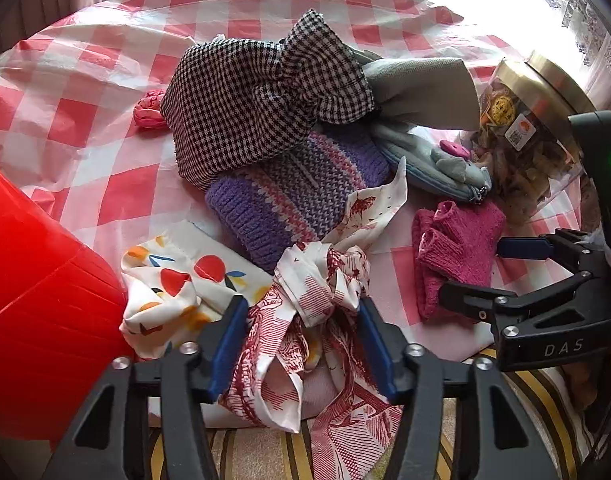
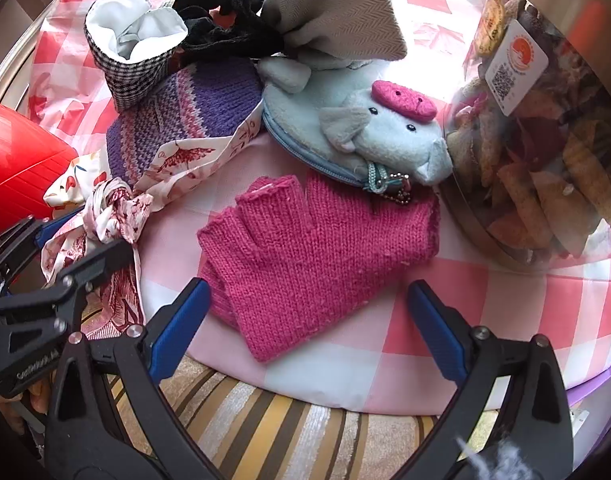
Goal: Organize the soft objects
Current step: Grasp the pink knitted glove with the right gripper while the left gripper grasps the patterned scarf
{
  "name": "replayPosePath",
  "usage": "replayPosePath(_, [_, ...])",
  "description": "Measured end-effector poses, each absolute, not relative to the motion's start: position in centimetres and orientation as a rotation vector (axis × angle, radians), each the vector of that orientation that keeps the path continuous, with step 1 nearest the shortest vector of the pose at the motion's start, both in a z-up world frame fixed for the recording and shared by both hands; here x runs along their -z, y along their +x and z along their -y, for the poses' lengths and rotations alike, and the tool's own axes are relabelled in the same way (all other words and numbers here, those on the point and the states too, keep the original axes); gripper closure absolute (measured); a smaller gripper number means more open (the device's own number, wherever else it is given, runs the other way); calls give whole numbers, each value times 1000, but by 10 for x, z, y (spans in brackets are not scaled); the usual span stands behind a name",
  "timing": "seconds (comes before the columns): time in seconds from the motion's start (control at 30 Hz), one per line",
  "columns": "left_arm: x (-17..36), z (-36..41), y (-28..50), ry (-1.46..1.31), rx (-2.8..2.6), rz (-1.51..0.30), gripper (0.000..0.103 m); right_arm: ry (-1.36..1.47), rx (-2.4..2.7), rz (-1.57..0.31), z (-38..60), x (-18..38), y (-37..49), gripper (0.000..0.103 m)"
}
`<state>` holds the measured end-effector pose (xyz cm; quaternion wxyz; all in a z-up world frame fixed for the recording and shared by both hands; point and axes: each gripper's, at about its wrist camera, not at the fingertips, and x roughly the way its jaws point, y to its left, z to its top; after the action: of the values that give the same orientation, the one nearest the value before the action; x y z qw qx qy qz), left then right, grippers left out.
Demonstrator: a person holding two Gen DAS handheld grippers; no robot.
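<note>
A pile of soft things lies on the red-checked tablecloth. A knotted red-and-white printed scarf sits between the open fingers of my left gripper; I cannot tell if they touch it. A pink knit fingerless glove lies flat just ahead of my open right gripper, which also shows in the left wrist view. Behind lie a purple striped knit hat, a houndstooth fabric piece, a grey cloth, a pale blue plush pig pouch and a fruit-print cloth.
A red container stands at the left edge. A clear jar of snacks with a gold lid stands at the right. A small pink scrunchie lies on the cloth at the far left. Striped yellow fabric shows below the table edge.
</note>
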<state>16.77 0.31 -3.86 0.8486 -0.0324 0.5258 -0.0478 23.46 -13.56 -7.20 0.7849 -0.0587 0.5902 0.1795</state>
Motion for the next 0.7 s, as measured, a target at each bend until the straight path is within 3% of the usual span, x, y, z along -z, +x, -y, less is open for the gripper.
replayPosePath(0.13, [37,-6,164,-94,116,-1087,63,-110,-389,-1276,139,77,234,4])
replayPosePath(0.2, [35,-7,163,-104,120,-1076,65,-113,-388,-1261,140,76,233,11])
replayPosePath(0.3, [30,-9,159,-122,135,-1054,74,-99,-407,-1241,143,75,227,27])
replayPosePath(0.53, [9,-9,146,-149,177,-989,79,-54,-439,-1230,154,68,215,75])
replayPosePath(0.7, [-2,-13,133,-240,213,-970,81,-31,-473,-1214,170,56,198,79])
